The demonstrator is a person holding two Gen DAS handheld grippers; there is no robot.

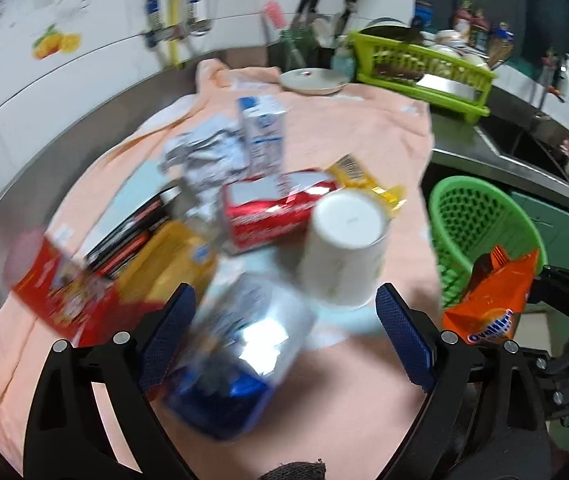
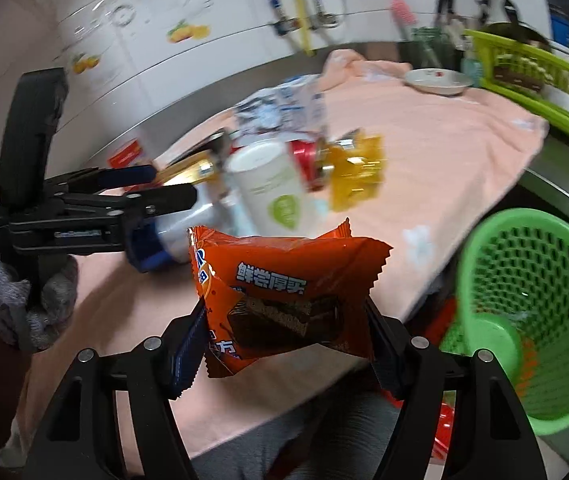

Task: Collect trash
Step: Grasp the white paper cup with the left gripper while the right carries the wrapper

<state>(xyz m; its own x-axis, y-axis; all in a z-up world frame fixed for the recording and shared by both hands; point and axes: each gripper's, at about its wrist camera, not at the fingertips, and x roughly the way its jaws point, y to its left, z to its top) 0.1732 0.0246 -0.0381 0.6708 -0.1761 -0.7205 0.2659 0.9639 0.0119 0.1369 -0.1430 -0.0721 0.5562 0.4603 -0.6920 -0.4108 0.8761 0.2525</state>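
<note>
- My right gripper point(image 2: 284, 336) is clamped on an orange snack wrapper point(image 2: 284, 300); both pads press its two sides and it hangs clear of the cloth.
- My left gripper point(image 1: 284, 336) stands wide apart, pads touching nothing. A blue and silver packet point(image 1: 240, 360) lies on the cloth between and just below its fingers; blur hides the detail.
- The green mesh basket point(image 2: 532, 292) sits off the counter's edge, lower right of the held wrapper, near but not under it.
- Remaining litter on the peach cloth point(image 1: 364, 128): an upturned white paper cup point(image 1: 344, 248), a red can point(image 1: 272, 208) lying on its side, a yellow wrapper point(image 1: 368, 184), a blue and white carton point(image 1: 264, 136) upright, crumpled paper point(image 1: 204, 152), a red box point(image 1: 64, 288).
- A grey-gloved hand point(image 2: 28, 304) holds the left gripper's handle.
</note>
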